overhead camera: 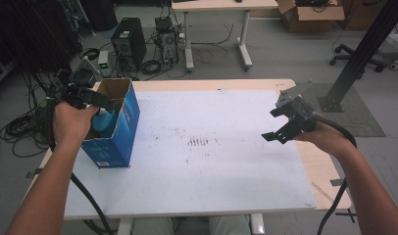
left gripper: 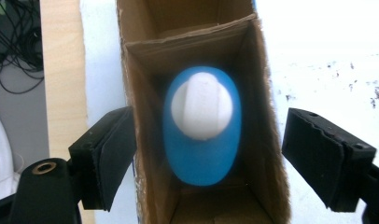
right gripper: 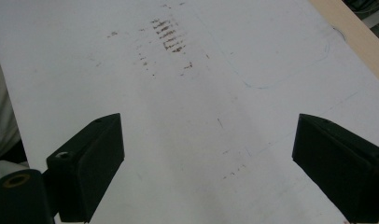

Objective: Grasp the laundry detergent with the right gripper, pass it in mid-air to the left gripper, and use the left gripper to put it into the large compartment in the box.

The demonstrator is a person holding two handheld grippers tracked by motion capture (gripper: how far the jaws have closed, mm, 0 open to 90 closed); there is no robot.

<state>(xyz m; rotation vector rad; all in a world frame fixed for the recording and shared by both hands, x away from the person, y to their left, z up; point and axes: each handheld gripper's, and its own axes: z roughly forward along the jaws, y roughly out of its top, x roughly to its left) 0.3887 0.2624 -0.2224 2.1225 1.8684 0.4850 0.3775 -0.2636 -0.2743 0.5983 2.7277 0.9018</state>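
- Our left gripper (overhead camera: 91,98) hangs over the open top of the blue box (overhead camera: 119,128), which stands upright near the left edge of the table (overhead camera: 305,161)
- Inside the box stands a blue bottle (left gripper: 201,135) with a white cap (left gripper: 202,106); in the left gripper view we look almost straight down on that cap, so the bottle's long axis runs up and down, in line with the gripper
- The bottle sits in the near compartment of the box, behind a cardboard divider (left gripper: 187,37) that splits off a second, empty-looking compartment
- Our left jaws are released: they stand apart outside the box walls, one on each side, and touch neither the cardboard nor the bottle; nothing is between the pads but the box below them
- The bottle lies straight below the left jaws and is wholly free of them, so we judge that it has been set down in the box
- Our right gripper (overhead camera: 278,132) hovers over the bare white mat (right gripper: 187,116) at the right side of the table, well apart from the box; its jaws are spread wide and hold nothing
- The left hand (overhead camera: 72,122) is by far the nearer to the box, so any next move on the bottle or the box falls to it, we think
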